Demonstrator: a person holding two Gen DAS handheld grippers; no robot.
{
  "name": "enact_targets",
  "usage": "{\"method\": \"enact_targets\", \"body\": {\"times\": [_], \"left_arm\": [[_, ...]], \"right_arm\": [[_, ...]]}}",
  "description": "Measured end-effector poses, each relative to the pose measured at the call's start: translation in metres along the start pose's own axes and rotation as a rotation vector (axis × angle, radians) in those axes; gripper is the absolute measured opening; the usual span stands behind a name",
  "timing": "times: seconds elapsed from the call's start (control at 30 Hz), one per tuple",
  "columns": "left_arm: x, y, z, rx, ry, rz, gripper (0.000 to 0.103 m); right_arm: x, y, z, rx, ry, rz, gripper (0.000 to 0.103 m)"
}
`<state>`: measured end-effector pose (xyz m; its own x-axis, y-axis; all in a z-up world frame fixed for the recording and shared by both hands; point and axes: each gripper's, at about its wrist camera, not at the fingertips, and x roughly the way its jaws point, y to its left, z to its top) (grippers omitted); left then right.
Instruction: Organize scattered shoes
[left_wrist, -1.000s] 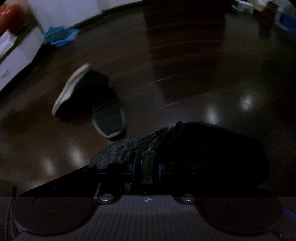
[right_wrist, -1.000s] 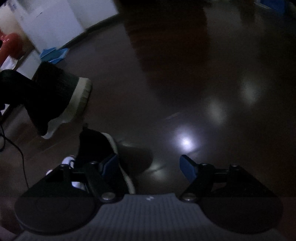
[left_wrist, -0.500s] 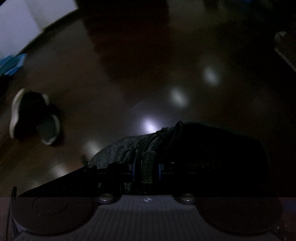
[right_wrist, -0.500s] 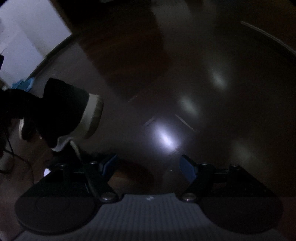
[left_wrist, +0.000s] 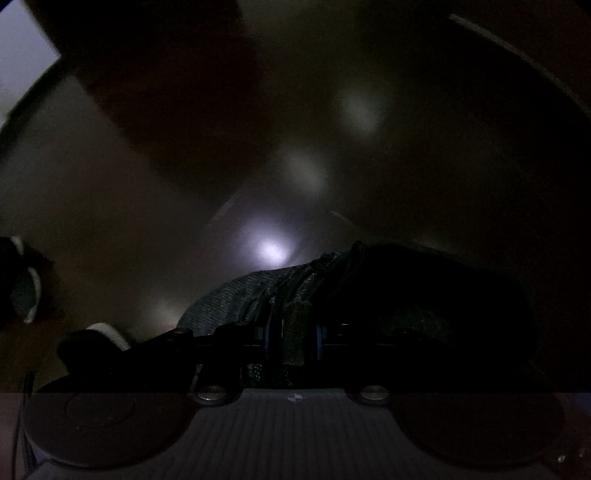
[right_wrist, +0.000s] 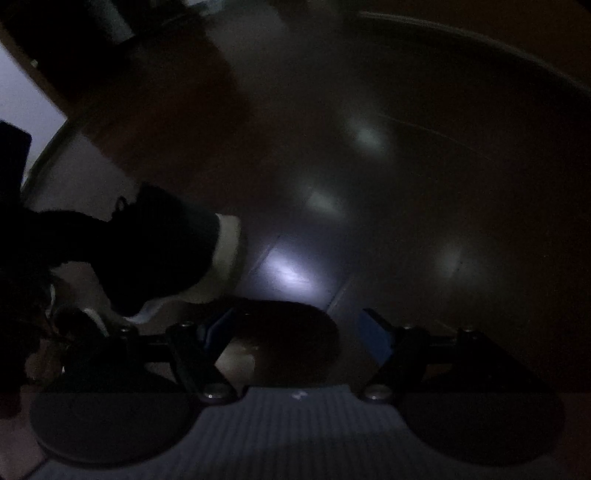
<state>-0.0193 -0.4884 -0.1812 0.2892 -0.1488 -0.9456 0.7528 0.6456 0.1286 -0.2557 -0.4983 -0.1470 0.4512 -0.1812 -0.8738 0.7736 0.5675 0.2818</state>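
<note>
In dim light over the glossy dark floor (left_wrist: 110, 229), my left gripper (left_wrist: 293, 332) pinches the tongue of a grey knit sneaker (left_wrist: 236, 295), its blue pads pressed in on either side of the fabric. The sneaker is carried clear of the floor, toe to the left of the claw, dark collar and heel to the right. Far to the left of the sneaker, at the edge of the left wrist view, a second shoe (left_wrist: 26, 291) lies on the floor, dark with a pale sole rim. Just left of the sneaker's toe and lower down, another dark, white-edged shape shows (left_wrist: 99, 336); I cannot tell what it is.

In the right wrist view the carried sneaker (right_wrist: 166, 254) hangs left of and above my right gripper (right_wrist: 303, 332), pale sole turned toward the bright reflection on the floor (right_wrist: 406, 221). The right claw stands spread wide, blue-lined fingers (right_wrist: 380, 332) well apart with nothing between them, and a dark shadow lies on the boards below the gap. A pale wall (right_wrist: 22, 99) shows far left of the sneaker.
</note>
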Motion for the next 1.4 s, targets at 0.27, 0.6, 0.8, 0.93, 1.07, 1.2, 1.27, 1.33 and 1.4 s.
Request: {"method": "enact_targets", "body": {"times": [0.27, 0.6, 0.8, 0.93, 1.07, 1.2, 1.27, 1.33, 1.4], "left_arm": [[0.023, -0.081, -0.018, 0.074, 0.037, -0.049, 0.025], [0.046, -0.133, -0.039, 0.104, 0.071, -0.091, 0.026], [0.056, -0.136, -0.048, 0.109, 0.087, -0.093, 0.027], [0.064, -0.142, -0.038, 0.124, 0.098, -0.102, 0.031], [0.070, -0.151, -0.032, 0.143, 0.096, -0.117, 0.035], [0.076, -0.150, -0.031, 0.154, 0.088, -0.138, 0.039], [0.075, -0.144, -0.031, 0.139, 0.087, -0.157, 0.046], [0.072, -0.141, -0.031, 0.122, 0.076, -0.181, 0.054], [0.068, -0.135, -0.031, 0.107, 0.058, -0.199, 0.067]], "right_arm": [[-0.004, -0.037, -0.004, 0.084, 0.000, -0.057, 0.076], [-0.001, -0.049, -0.008, 0.136, 0.000, -0.125, 0.076], [0.008, -0.038, -0.002, 0.154, 0.017, -0.169, 0.076], [0.012, -0.027, 0.006, 0.172, 0.033, -0.191, 0.076], [0.019, -0.021, 0.015, 0.183, 0.039, -0.206, 0.076], [0.021, -0.026, 0.022, 0.185, 0.041, -0.210, 0.076], [0.022, -0.025, 0.023, 0.192, 0.042, -0.210, 0.076], [0.023, -0.025, 0.023, 0.217, 0.047, -0.204, 0.076], [0.025, -0.026, 0.019, 0.243, 0.050, -0.197, 0.076]]}}
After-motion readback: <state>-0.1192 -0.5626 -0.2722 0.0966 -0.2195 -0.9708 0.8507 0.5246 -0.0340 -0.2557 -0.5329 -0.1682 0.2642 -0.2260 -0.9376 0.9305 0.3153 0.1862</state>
